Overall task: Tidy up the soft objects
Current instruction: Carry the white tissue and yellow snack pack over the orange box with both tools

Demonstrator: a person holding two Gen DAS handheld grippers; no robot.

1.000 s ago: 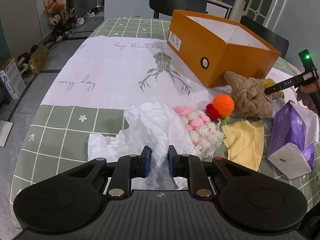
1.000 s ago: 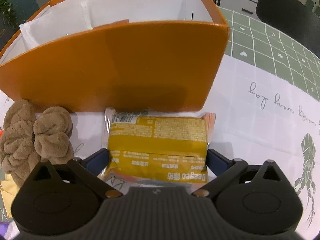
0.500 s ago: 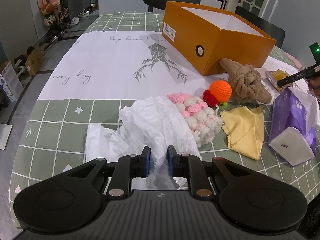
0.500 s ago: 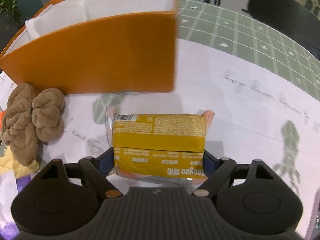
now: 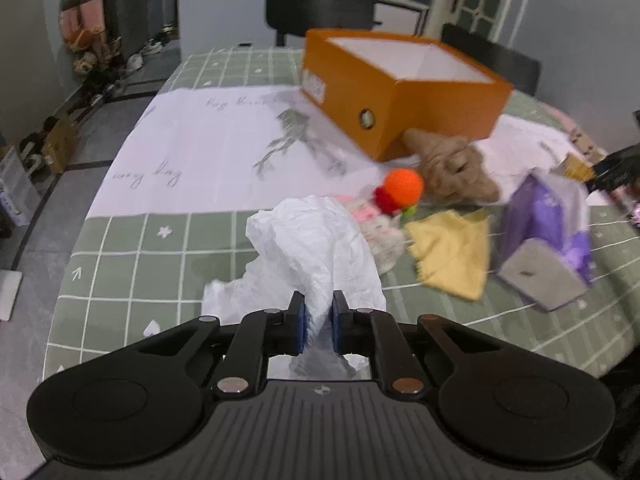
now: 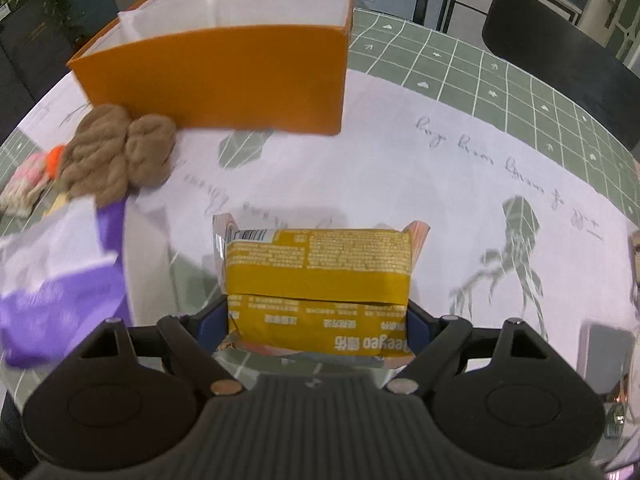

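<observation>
My left gripper [image 5: 319, 322] is shut on a crumpled white plastic bag [image 5: 316, 244] and holds it above the green checked tablecloth. My right gripper [image 6: 318, 320] is shut on a yellow snack packet [image 6: 318, 272], held above the white cloth, back from the open orange box [image 6: 224, 76]. The orange box also shows in the left wrist view [image 5: 400, 88]. A brown plush [image 5: 452, 168] lies against the box; it also shows in the right wrist view [image 6: 116, 152]. An orange knitted ball [image 5: 404, 187] and a pink-white knitted piece [image 5: 376, 228] lie beside it.
A yellow cloth [image 5: 452, 256] and a purple tissue pack [image 5: 548, 236] lie right of the white bag; the purple pack also shows in the right wrist view [image 6: 60, 272]. Black chairs [image 5: 320, 14] stand behind the table. The table's left edge drops to the floor.
My left gripper has lifted the white bag up off the table. My right gripper has pulled the yellow packet back and away from the orange box, higher above the table.
</observation>
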